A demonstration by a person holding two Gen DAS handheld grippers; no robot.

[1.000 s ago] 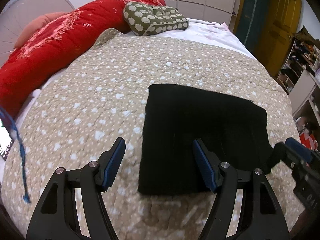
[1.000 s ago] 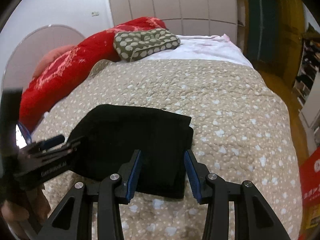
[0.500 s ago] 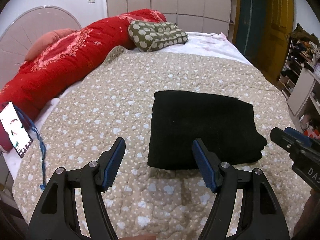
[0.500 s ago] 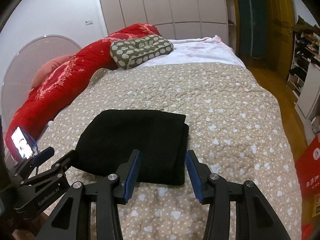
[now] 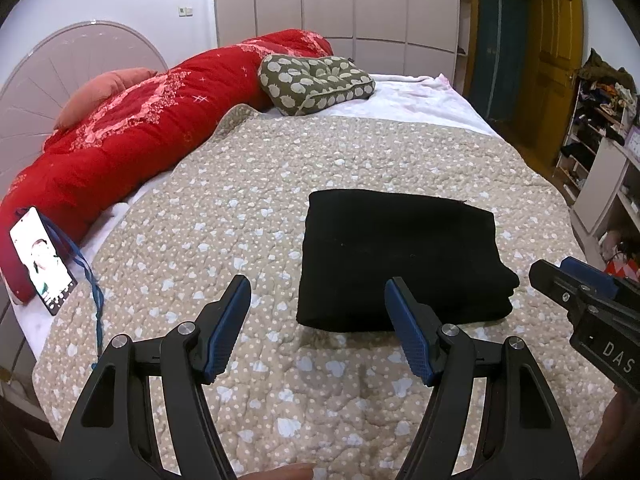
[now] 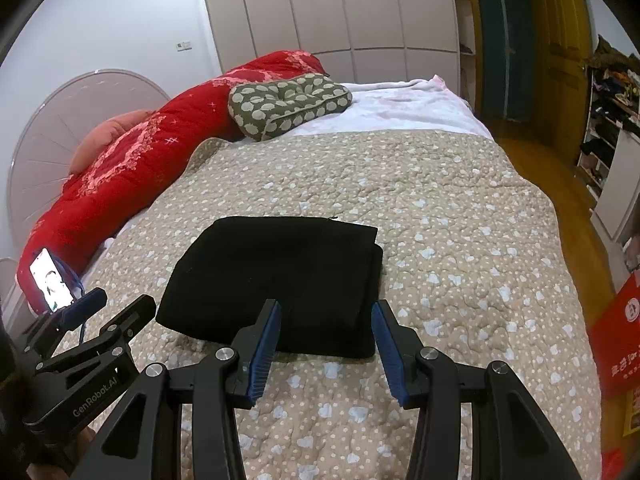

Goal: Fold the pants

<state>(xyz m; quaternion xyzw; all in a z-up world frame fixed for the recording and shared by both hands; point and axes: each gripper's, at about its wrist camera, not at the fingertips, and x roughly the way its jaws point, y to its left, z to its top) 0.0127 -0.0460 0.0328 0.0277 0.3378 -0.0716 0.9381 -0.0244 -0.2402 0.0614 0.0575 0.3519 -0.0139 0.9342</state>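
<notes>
**Pants folded, both claws clear of the cloth**

Pants point(image 5: 400, 256) lie as a compact black rectangle on the bed's spotted quilt point(image 5: 248, 208), ahead of both claws and touching neither. In the left wrist view the bundle sits ahead and to the right of the left claw point(image 5: 316, 328), whose jaws stand wide apart with only quilt between them. In the right wrist view the right claw point(image 6: 326, 344) points almost straight at the near edge of the bundle, jaws apart at a middling width and nothing between the pads. The right claw looks the nearer of the two. The bundle's longer side runs across both views, left to right. Judging by its tidy stacked edges, the folding seems done, with little left but a possible last tidy.
</notes>
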